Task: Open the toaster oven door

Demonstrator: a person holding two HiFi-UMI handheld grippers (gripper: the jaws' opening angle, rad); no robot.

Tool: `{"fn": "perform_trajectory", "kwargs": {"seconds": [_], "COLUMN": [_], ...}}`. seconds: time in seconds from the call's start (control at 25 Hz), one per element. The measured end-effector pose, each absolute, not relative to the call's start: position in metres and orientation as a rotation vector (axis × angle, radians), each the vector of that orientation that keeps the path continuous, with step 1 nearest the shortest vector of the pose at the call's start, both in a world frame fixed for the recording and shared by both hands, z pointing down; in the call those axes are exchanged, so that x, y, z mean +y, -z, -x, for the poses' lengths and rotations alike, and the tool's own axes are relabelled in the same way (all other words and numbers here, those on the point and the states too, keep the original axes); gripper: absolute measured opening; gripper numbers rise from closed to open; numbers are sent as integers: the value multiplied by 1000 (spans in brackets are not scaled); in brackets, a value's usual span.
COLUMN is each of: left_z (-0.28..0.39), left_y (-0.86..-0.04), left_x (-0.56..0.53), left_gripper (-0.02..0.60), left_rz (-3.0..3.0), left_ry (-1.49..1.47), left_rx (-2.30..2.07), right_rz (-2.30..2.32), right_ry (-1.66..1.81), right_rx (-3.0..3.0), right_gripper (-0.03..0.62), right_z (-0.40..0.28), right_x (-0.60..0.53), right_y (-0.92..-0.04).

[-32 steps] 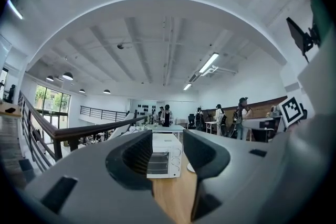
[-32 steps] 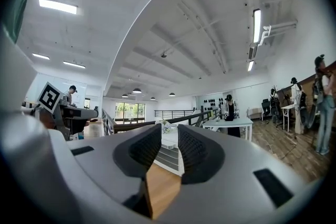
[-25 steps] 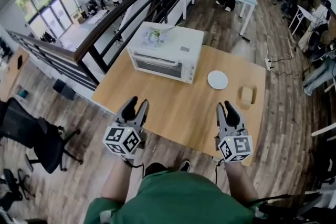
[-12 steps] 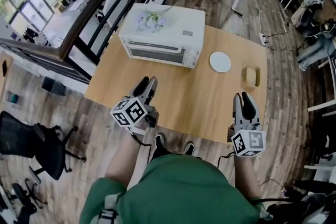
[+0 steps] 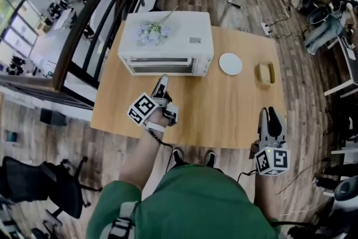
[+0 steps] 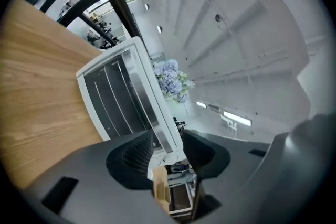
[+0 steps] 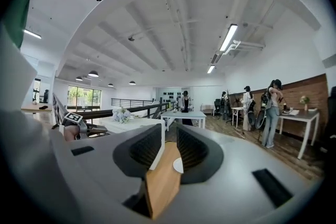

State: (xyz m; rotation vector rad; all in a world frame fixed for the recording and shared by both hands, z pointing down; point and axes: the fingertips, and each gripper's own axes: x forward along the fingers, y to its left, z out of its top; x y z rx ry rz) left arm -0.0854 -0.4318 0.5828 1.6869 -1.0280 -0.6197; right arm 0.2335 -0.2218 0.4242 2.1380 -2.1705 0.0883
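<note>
The white toaster oven [image 5: 184, 36] stands at the table's far side, its glass door [image 5: 159, 66] shut and facing me. My left gripper [image 5: 162, 82] hovers just short of that door, turned on its side. In the left gripper view the door [image 6: 115, 102] and its long pale handle [image 6: 149, 102] fill the middle. The handle's end lines up with the gap of my left gripper [image 6: 168, 150], whose jaws stand apart with nothing pressed. My right gripper [image 5: 269, 116] hangs near the table's front right edge, and in its own view my right gripper [image 7: 169, 147] has a narrow empty gap.
A bunch of pale flowers [image 5: 151, 32] lies on the oven's top. To the oven's right on the wooden table [image 5: 224, 115] are a white plate [image 5: 230, 63] and a small wooden holder [image 5: 264, 74]. A dark railing [image 5: 84, 36] runs along the left.
My left gripper has travelled forward across the table to just before the oven door. The right gripper has drifted back and right toward the table's near edge.
</note>
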Motion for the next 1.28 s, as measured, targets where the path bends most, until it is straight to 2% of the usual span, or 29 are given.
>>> {"fn": "perform_trajectory", "kwargs": {"seconds": [0.16,0.28,0.6,0.72,0.8,0.84,1.28], "left_z": [87,84,65,67,70,70,73], "left_y": [-601,-613,-614,-614,-612,-612,-619], "left_x": [-464,-484,-513,-514,-515,-516,-481], "left_gripper": [187,241,239,216,147,133,126], "left_rz": [-1624,-1579,-1516,-1511,-1509,-1505,-1498], "left_ry": [668,660,697,707,717,723,731], "left_rx": [-1012,-990,-909,-913,-918,-912,-896], "right_rz": [-2231,-2273,-2289,-2264,-2248,-2241,-2120], "right_ry": [-87,-88,-95,-109,-116,-118,-168], "right_rx": [-2062,-1990,-1940,-1960,-1967,-1967,-2097], "right_gripper": [106,106,106,104,104,104,100], "right_z": [-239,-242,-234,-226,-224,-223,-216], "right_x": [-202,-191,-187,-189,-191,-192,-221], "right_y": [-428,-431,-428,-430,-431,-432,-450]}}
